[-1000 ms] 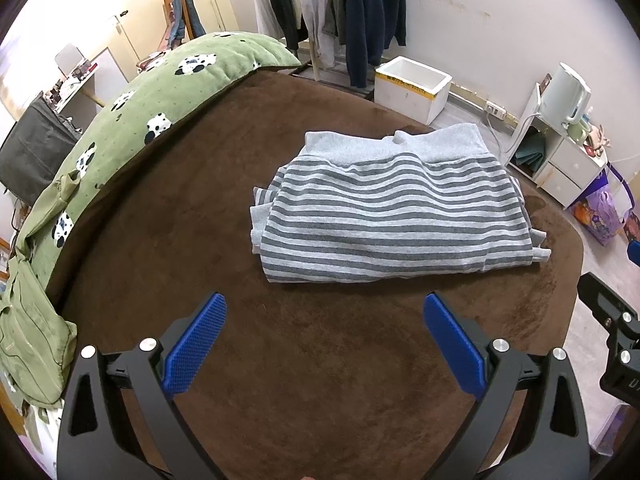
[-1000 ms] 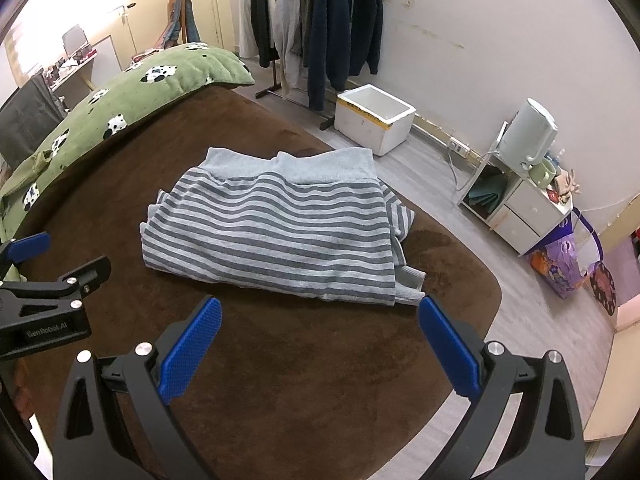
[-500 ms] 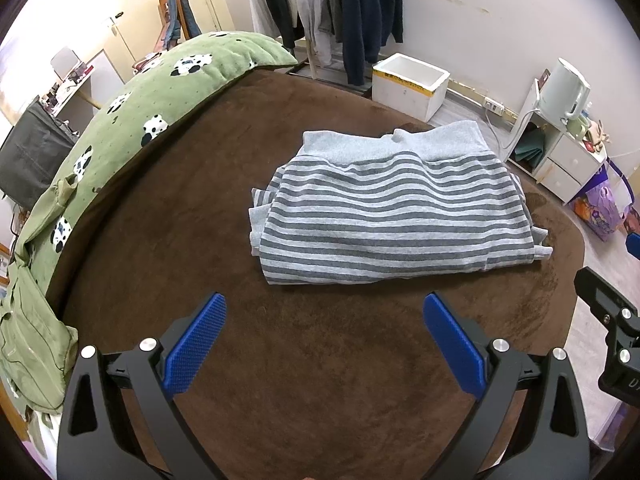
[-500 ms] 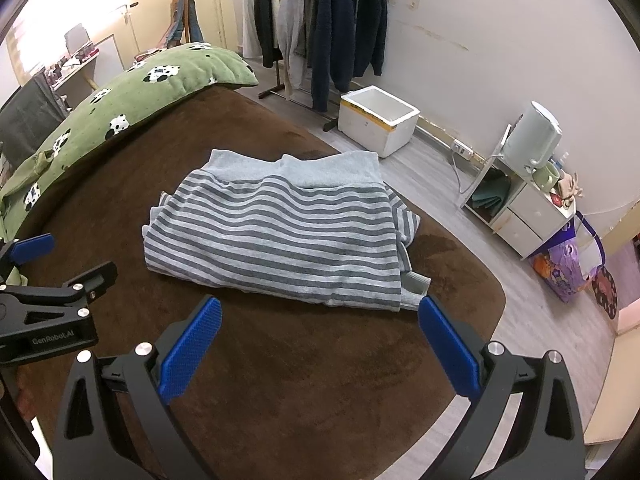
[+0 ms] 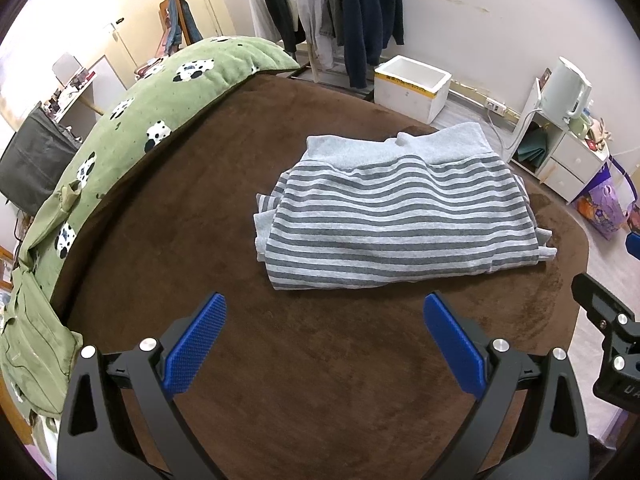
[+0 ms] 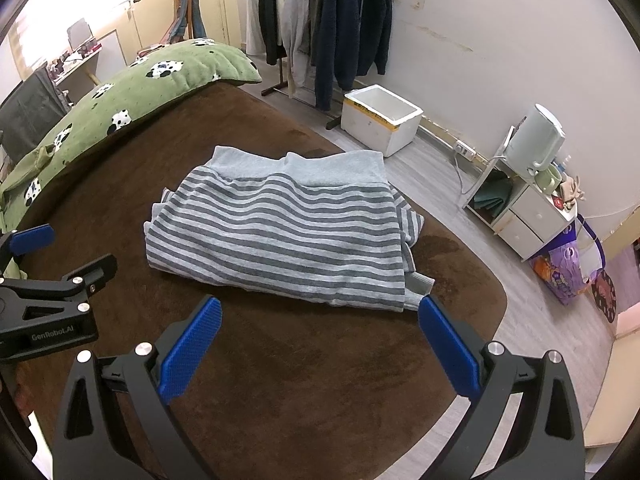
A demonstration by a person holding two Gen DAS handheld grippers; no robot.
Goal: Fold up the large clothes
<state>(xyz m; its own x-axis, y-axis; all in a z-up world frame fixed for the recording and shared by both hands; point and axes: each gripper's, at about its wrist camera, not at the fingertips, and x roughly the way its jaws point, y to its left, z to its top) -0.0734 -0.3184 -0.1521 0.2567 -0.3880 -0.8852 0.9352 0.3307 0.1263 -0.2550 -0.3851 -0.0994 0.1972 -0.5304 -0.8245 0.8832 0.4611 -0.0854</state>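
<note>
A grey-and-white striped garment [image 5: 396,216] lies folded into a rectangle on the brown blanket [image 5: 200,184], its plain grey hem band at the far side. It also shows in the right wrist view [image 6: 280,236]. My left gripper [image 5: 324,328] is open and empty, held above the blanket just short of the garment's near edge. My right gripper [image 6: 320,332] is open and empty, near the garment's front right corner. The left gripper's body shows at the left of the right wrist view [image 6: 52,300].
A green panda-print cushion [image 5: 160,108] runs along the left side. A white foam box [image 5: 412,88] stands on the floor beyond the bed. Hanging coats [image 5: 332,12] are at the back. A white cabinet with a kettle [image 5: 568,88] stands at the right.
Both grippers have drifted slightly toward the garment, which now looks a little closer. The garment has not moved and both grippers stay open.
</note>
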